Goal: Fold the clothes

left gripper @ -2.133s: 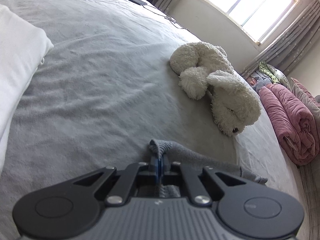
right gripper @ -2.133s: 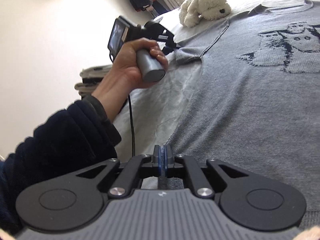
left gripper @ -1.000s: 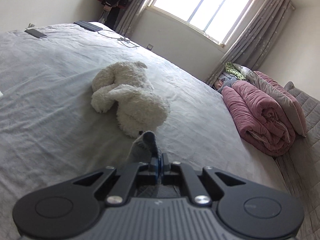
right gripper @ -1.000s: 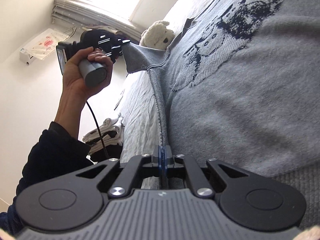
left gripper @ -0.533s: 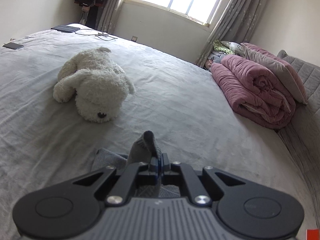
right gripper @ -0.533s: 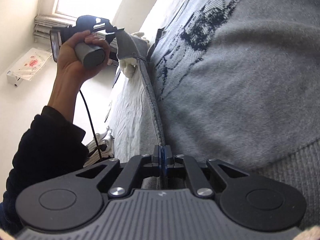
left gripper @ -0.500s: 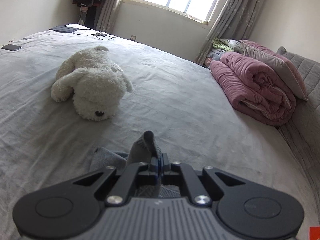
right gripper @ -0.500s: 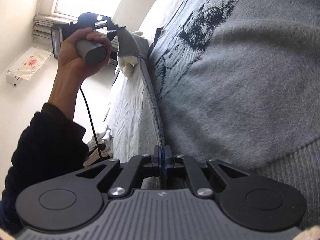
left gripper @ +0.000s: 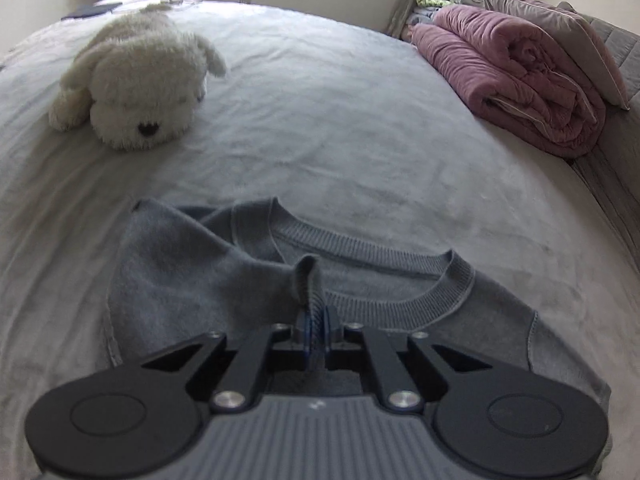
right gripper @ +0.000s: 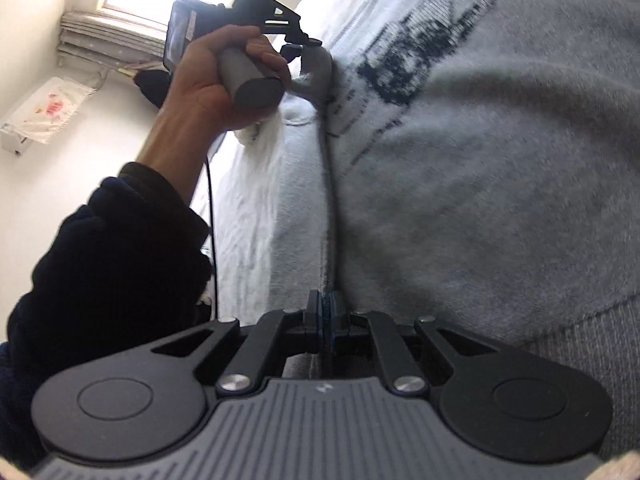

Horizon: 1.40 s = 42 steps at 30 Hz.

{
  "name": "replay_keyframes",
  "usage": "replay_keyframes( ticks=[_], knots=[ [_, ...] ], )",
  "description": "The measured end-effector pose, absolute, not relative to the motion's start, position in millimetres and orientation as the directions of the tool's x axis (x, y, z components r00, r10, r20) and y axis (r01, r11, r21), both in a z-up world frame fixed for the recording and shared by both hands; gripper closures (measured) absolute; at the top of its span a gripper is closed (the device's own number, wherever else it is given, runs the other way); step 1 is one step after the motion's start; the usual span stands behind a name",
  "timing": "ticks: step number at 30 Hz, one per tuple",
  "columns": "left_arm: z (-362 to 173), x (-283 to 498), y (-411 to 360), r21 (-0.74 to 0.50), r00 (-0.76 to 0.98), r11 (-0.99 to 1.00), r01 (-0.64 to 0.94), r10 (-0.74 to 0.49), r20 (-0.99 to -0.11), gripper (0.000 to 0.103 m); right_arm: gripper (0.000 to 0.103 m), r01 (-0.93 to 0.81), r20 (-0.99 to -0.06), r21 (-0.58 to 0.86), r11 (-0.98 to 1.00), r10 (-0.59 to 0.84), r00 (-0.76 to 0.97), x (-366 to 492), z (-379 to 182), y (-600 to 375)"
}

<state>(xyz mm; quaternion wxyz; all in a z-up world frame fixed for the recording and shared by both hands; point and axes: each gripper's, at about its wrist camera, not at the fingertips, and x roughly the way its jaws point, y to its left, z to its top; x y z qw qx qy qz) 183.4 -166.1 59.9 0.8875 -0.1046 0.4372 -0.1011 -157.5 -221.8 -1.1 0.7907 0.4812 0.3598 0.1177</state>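
Observation:
A grey sweater (left gripper: 400,292) with a dark knitted picture (right gripper: 416,64) lies on the bed. In the left wrist view my left gripper (left gripper: 316,320) is shut on a pinch of the sweater's fabric, holding it over the ribbed neckline (left gripper: 404,276); the left shoulder part is folded inward. In the right wrist view my right gripper (right gripper: 325,320) is shut on the sweater's side edge, near the ribbed hem (right gripper: 580,344). The fold line runs taut from there up to the left gripper (right gripper: 304,48), held in a hand (right gripper: 212,80) with a dark sleeve.
A white plush dog (left gripper: 136,80) lies on the grey bedspread (left gripper: 360,128) at the far left. A rolled pink quilt (left gripper: 512,76) and a grey pillow (left gripper: 560,36) sit at the right edge. A cable (right gripper: 210,200) hangs from the left gripper.
My left gripper has carried the pinched fabric across and down over the sweater, so the neckline now shows beneath it. The right gripper has stayed nearly still on the side edge.

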Motion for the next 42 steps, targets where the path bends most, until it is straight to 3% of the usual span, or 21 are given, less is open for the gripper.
replay_keyframes(
  ticks=[7, 12, 17, 25, 28, 32, 36, 39, 42],
  knots=[
    [92.6, 173.8, -118.4, -0.457, 0.638, 0.883, 0.105, -0.413, -0.650, 0.073, 0.090, 0.168, -0.442, 0.861, 0.479, 0.546, 0.712, -157.3, -2.1, -227.9],
    [108.2, 150.3, -74.9, -0.442, 0.651, 0.892, 0.099, -0.394, -0.649, 0.073, 0.090, 0.165, -0.455, 0.853, 0.495, 0.550, 0.701, -155.4, -1.7, -225.1],
    [87.6, 97.5, -35.3, -0.353, 0.633, 0.932, 0.080, -0.321, -0.705, 0.073, 0.089, 0.148, -0.494, 0.813, 0.563, 0.534, 0.686, -153.9, 1.1, -217.9],
    [57.0, 56.7, -12.4, -0.349, 0.596, 0.930, 0.112, -0.344, -0.726, 0.073, 0.089, 0.074, -0.531, 0.753, 0.654, 0.537, 0.656, -145.9, 2.0, -204.5],
    [54.4, 49.9, -14.7, -0.356, 0.590, 0.917, 0.178, -0.390, -0.707, 0.073, 0.083, 0.067, -0.529, 0.758, 0.649, 0.551, 0.646, -143.7, 3.2, -204.2],
    [51.5, 40.8, -24.0, -0.244, 0.605, 0.938, 0.246, -0.345, -0.717, 0.073, 0.063, 0.033, -0.545, 0.734, 0.678, 0.560, 0.624, -147.8, 10.8, -195.8],
    [40.8, 37.7, -28.2, -0.189, 0.579, 0.941, 0.281, -0.324, -0.749, 0.074, 0.063, -0.018, -0.592, 0.660, 0.751, 0.535, 0.603, -153.0, 17.9, -179.3],
    [37.8, 34.7, -30.9, -0.153, 0.591, 0.941, 0.302, -0.311, -0.744, 0.074, 0.077, -0.008, -0.567, 0.707, 0.707, 0.574, 0.591, -161.1, 12.8, -180.4],
    [38.2, 33.4, -31.9, -0.138, 0.594, 0.939, 0.315, -0.308, -0.743, 0.075, 0.077, 0.021, -0.518, 0.777, 0.630, 0.620, 0.589, -169.4, 2.0, -187.6]
  ],
)
